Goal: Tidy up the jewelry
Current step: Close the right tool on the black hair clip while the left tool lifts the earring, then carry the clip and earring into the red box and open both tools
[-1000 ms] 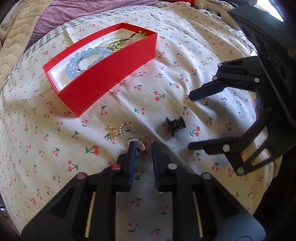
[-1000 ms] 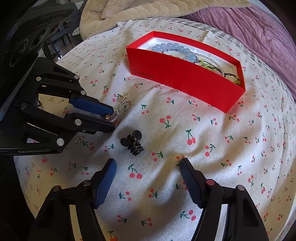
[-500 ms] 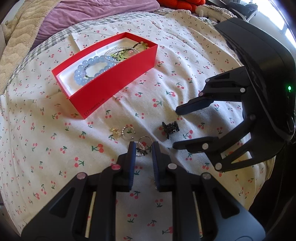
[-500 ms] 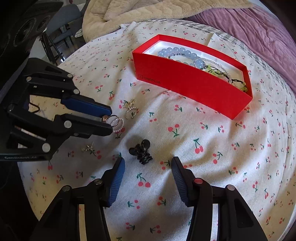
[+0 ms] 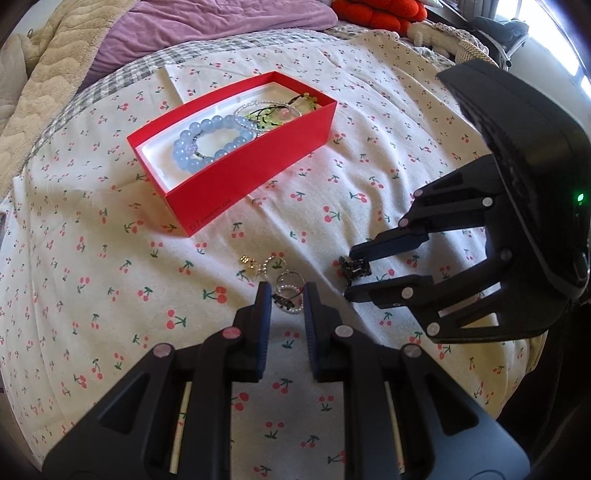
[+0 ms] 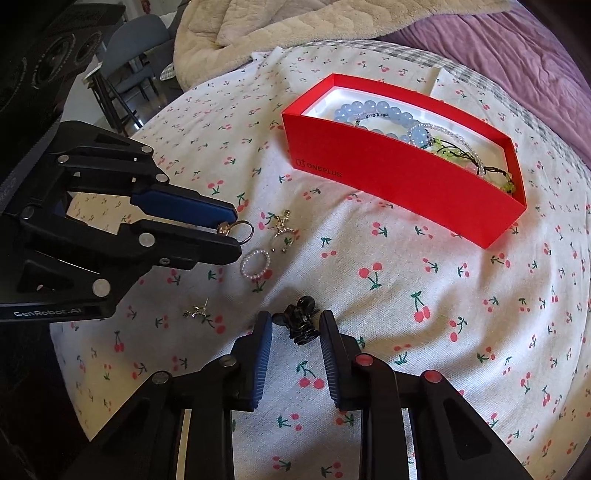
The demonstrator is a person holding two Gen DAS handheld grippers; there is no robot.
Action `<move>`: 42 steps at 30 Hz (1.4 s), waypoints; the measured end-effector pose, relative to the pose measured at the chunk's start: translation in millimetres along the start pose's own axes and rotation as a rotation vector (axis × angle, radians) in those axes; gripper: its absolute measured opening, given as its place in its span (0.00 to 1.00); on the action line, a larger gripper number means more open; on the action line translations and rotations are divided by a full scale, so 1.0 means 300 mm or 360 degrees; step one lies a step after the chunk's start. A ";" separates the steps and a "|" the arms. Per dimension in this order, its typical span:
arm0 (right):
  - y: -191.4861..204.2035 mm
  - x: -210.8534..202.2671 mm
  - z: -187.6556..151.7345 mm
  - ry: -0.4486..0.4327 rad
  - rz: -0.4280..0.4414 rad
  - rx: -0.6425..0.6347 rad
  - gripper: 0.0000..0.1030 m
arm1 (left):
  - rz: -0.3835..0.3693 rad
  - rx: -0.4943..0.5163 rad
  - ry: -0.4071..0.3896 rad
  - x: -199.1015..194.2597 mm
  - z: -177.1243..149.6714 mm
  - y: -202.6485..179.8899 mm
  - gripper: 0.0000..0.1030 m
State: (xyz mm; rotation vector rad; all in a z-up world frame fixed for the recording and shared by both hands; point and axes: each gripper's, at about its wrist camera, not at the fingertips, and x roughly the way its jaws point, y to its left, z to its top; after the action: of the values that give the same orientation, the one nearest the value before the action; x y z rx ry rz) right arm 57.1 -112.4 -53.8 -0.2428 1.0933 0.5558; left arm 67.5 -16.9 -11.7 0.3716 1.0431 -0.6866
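On the cherry-print cloth lies a small black hair claw (image 6: 300, 325), also seen as the black claw (image 5: 355, 267). My right gripper (image 6: 295, 326) straddles it and its jaws are closing, the pads close to its sides. My left gripper (image 5: 286, 291) is shut on a gold ring (image 6: 236, 229), held just above the cloth. A pearl ring (image 6: 255, 264), a sparkly earring (image 6: 282, 226) and a small stud (image 6: 197, 314) lie loose nearby. The red box (image 5: 251, 184) holds a blue bead bracelet (image 5: 207, 144) and thinner strands.
A beige blanket (image 6: 295, 29) and a purple blanket (image 5: 207, 22) lie behind the box. A chair (image 6: 136, 55) stands past the bed's left edge, and red cushions (image 5: 373, 14) sit at the back. The cloth drops away at the near edge.
The right gripper's jaws have narrowed from wide apart to just outside the black claw, and it has come down over the claw. The left gripper keeps its hold on the ring.
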 end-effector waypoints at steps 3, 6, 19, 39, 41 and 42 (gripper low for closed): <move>0.002 -0.011 0.006 -0.0011 -0.0005 0.0009 0.26 | 0.0020 -0.0012 0.0001 -0.002 0.001 0.003 0.18; -0.005 -0.026 0.010 -0.0022 -0.0007 0.0033 0.26 | 0.0035 -0.0043 -0.0009 -0.008 0.005 0.011 0.18; -0.060 -0.151 0.023 -0.0136 -0.0066 0.0145 0.26 | 0.0111 -0.0175 -0.0117 -0.060 0.043 0.031 0.18; -0.202 -0.266 0.153 -0.0417 -0.0135 0.0471 0.26 | 0.0172 -0.0466 -0.0343 -0.088 0.147 0.118 0.18; -0.221 -0.267 0.167 -0.0439 -0.0138 0.0502 0.26 | 0.0179 -0.0476 -0.0360 -0.076 0.167 0.121 0.18; -0.230 -0.265 0.176 -0.0449 -0.0138 0.0519 0.26 | 0.0185 -0.0478 -0.0369 -0.070 0.176 0.121 0.18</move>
State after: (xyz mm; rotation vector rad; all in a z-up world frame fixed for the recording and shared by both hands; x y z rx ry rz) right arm 107.8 -171.0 35.0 0.0722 0.8778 0.3159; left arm 120.2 -13.9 30.3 0.0878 0.8796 -0.4478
